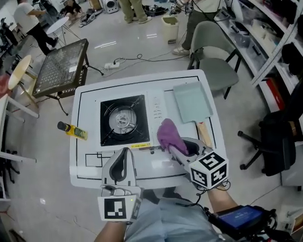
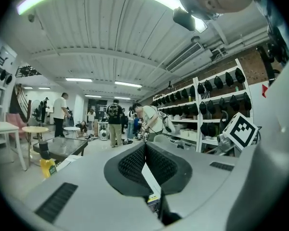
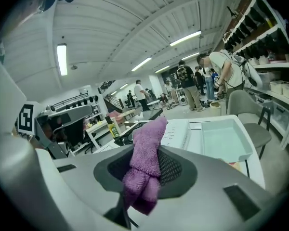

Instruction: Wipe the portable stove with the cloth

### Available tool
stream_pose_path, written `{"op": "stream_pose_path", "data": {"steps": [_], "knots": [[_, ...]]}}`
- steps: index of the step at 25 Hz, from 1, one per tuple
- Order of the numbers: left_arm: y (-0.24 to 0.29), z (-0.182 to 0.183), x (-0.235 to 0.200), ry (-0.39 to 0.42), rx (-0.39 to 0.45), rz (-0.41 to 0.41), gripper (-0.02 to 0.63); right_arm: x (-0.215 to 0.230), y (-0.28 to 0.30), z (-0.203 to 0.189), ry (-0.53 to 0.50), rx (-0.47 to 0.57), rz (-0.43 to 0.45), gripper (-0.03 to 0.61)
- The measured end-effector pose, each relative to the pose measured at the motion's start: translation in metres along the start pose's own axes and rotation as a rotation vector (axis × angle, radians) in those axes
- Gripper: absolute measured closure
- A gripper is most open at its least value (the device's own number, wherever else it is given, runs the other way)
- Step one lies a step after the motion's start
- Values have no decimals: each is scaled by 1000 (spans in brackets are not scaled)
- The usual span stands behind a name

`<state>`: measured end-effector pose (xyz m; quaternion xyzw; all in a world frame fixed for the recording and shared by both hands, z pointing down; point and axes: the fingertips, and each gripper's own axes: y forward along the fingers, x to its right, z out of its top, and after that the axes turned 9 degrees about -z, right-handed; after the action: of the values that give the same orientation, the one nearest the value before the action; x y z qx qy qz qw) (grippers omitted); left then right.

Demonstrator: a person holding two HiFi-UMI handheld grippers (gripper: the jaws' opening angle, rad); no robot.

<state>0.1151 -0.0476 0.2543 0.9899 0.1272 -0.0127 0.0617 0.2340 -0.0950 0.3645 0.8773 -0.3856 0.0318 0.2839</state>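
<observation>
Only in the head view is the stove (image 1: 122, 119) shown whole, the cloth (image 3: 145, 158) pinched by the right fingers (image 3: 174, 169), the left fingers (image 2: 130, 162) shut empty.

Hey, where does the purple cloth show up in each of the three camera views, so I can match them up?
Head view: purple cloth lower centre-right, clamped in the right hand-held gripper.
Left gripper view: not in it.
Right gripper view: the cloth sits at centre, pinched between the jaws.
Shared landmark: the yellow bottle, visible in all three views.
</observation>
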Motion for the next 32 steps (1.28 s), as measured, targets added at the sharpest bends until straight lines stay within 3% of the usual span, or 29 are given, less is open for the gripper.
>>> {"op": "stream_pose_path", "data": {"steps": [14, 32], "knots": [[10, -49, -95, -83, -86, 19, 595, -4, 84, -35, -52, -140, -115, 445], [35, -63, -144, -120, -131, 5, 595, 22, 122, -7, 9, -141, -190, 446]]}}
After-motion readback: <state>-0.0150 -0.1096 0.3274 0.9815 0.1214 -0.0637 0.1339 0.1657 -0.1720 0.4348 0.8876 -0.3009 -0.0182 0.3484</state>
